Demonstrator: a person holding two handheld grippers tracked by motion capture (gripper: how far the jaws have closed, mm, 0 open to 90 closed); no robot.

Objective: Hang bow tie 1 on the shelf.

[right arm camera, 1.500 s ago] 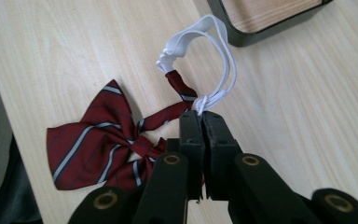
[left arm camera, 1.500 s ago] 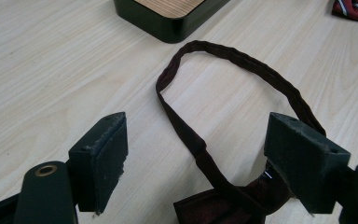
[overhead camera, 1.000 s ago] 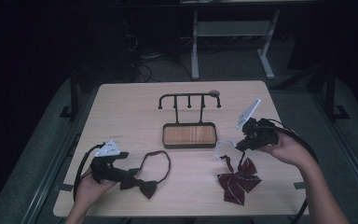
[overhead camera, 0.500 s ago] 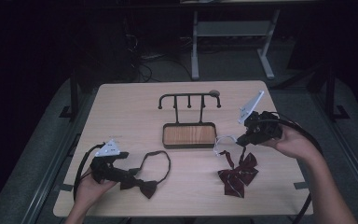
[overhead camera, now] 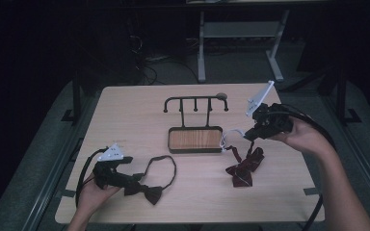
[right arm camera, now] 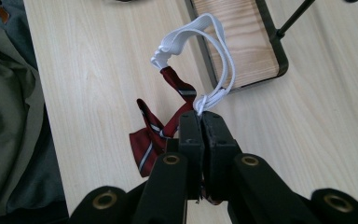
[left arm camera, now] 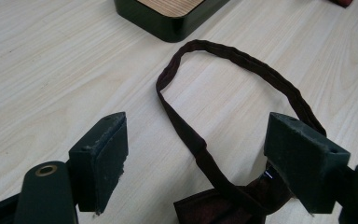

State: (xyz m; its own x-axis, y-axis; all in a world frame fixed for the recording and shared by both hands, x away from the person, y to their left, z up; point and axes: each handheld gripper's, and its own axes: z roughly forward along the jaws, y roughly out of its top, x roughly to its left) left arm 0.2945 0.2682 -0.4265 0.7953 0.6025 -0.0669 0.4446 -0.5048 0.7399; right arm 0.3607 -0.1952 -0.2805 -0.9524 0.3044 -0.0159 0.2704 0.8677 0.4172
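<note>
The right hand-held gripper (right arm camera: 200, 122) is seen with its jaws pressed together on the white elastic band (right arm camera: 219, 56) of the red striped bow tie (right arm camera: 151, 135), the pinch falling near where the elastic meets the cloth. In the high view the tie (overhead camera: 243, 166) is partly raised at its strap end, while its bow is draped on the tabletop (overhead camera: 139, 115), just right of the wooden tray base of the hook stand (overhead camera: 195, 139). The left hand-held gripper (overhead camera: 135, 179) is held low at the near left with its jaws spread wide and nothing between them, one on either side of the dark bow tie (left arm camera: 242, 200), whose strap (left arm camera: 223, 51) lies in an open loop on the wood. Both ties are judged to be very light and wholly limp, so that they will sag, swing and twist when lifted, and no shape can be relied upon. The elastic is thin and stretchy and may be expected to slide or snap out of a shallow pinch; a hold deep in the pads, close to the clasp or knot, is judged safer. For the dark tie, the thick centre of the bow or the strap just beside it is thought the surest place to be gripped, since the cloth there is bunched and will not slip.
</note>
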